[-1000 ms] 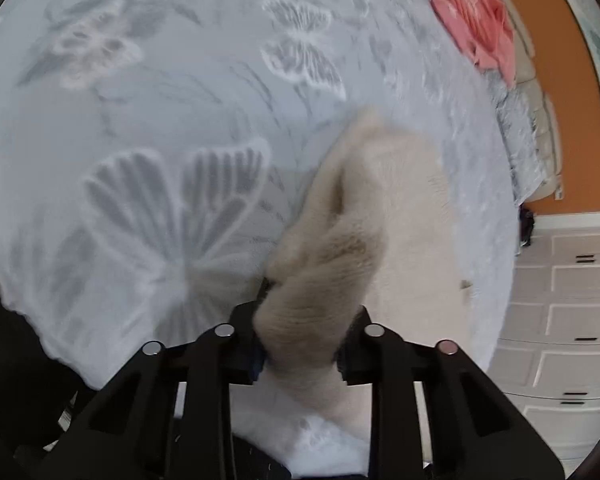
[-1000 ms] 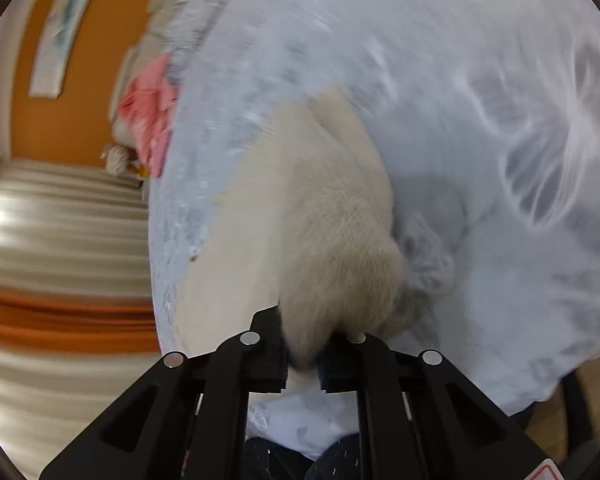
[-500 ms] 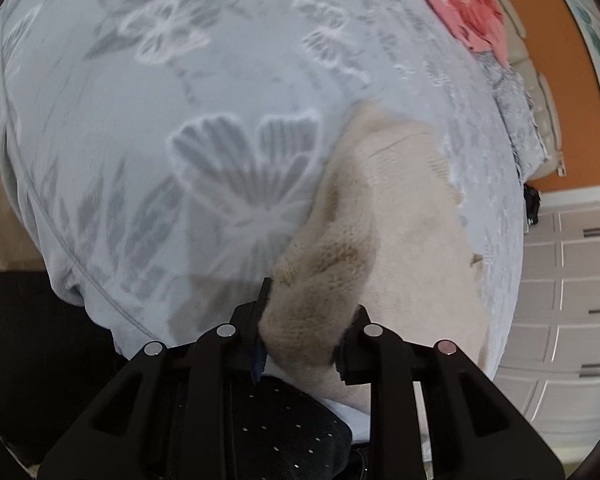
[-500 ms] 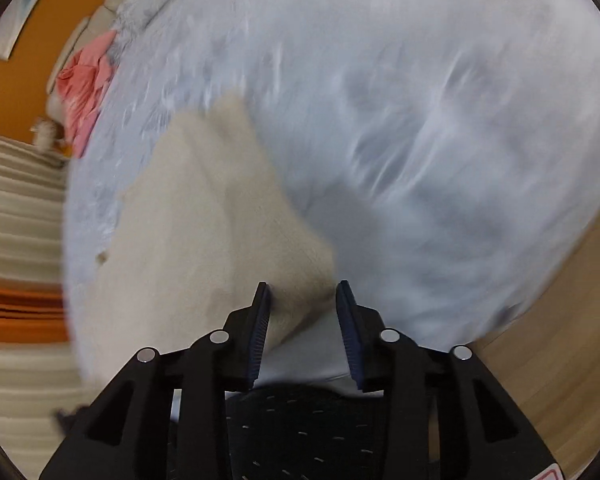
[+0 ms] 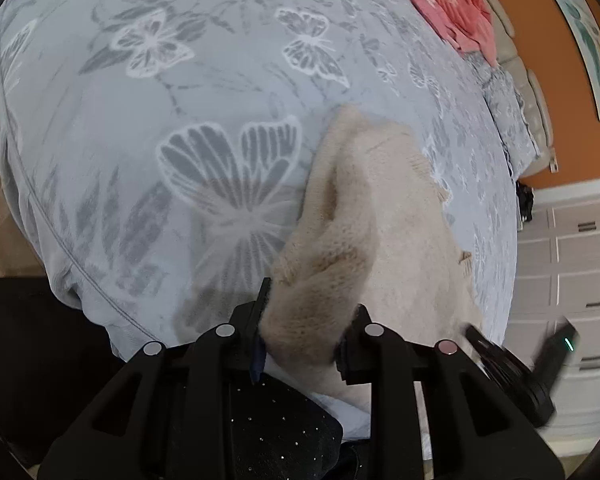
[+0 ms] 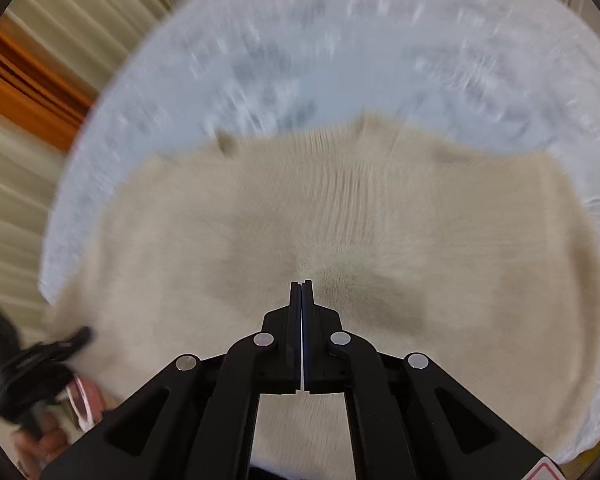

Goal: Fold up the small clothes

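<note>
Sweater (image 5: 400, 240) edge bunched in left gripper (image 5: 302, 332) jaws; right gripper (image 6: 301, 292) jaws pressed together, empty.

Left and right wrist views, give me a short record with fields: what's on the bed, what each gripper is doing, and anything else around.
surface: bedspread, grey with butterfly print
garment: beige sweater, spread on the bedspread
left gripper: shut on a bunched fold of the sweater
right gripper: fingers pressed together, nothing between them, over the sweater
other clothes: pink garment at the far end of the bed
image quality: right wrist view blurred
</note>
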Motion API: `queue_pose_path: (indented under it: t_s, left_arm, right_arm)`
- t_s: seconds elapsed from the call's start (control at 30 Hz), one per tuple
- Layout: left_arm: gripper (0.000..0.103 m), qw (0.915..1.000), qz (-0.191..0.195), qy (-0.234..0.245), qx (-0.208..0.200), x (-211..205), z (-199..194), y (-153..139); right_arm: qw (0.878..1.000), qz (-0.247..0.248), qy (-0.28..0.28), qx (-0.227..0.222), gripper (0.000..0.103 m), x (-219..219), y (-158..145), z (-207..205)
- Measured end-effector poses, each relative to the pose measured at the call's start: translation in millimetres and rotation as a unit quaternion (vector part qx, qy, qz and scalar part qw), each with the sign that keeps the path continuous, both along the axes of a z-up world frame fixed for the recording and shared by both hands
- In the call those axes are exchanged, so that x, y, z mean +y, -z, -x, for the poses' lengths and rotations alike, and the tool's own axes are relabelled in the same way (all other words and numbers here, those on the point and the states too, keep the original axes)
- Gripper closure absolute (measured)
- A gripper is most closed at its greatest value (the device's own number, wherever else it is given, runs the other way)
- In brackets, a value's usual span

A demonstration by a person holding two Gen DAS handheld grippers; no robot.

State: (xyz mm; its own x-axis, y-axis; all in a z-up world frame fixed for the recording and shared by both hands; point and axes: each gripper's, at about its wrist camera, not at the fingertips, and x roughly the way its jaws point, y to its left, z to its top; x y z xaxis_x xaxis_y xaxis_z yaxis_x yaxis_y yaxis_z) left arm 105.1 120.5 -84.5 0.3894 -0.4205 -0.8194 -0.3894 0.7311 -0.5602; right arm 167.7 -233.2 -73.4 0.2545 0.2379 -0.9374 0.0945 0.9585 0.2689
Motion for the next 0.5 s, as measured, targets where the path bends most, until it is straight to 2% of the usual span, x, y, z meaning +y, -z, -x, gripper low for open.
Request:
queue_pose_path:
  t_s: [0.03,0.07,0.2,0.27,0.37,0.5]
  left_arm:
    - [0.078,0.9999,0.004,0.008,-0.008,-1,-1,-3]
    - [0.078,0.9997,0.01,0.014,-0.016,-3,-3,-6]
    - [0.079,0.9948,0.028,0.062,-0.076,-16,-10,-38]
    - [0.08,0.9871,0.031,0.103,-0.118,-33,-14,-66]
    - [0.08,0.9718,0.051,0.156,-0.169,-66,-19,-106]
    - [0.08,0.9412,0.055,0.239,-0.233,-121,-17,-151]
  right_arm:
    - [0.999,0.008,-0.009,0.032,0.103,6,19,-8]
    - [0.999,0.01,-0.011,0.036,0.103,7,28,-9]
    - [0.999,-0.001,-0.003,0.04,0.103,2,33,-12]
    - [0.999,-0.003,-0.009,0.046,0.103,4,37,-18]
    - [0.999,-0.011,-0.006,0.05,0.103,4,41,-25]
    - [0.999,-0.017,-0.001,0.042,0.103,3,45,-27]
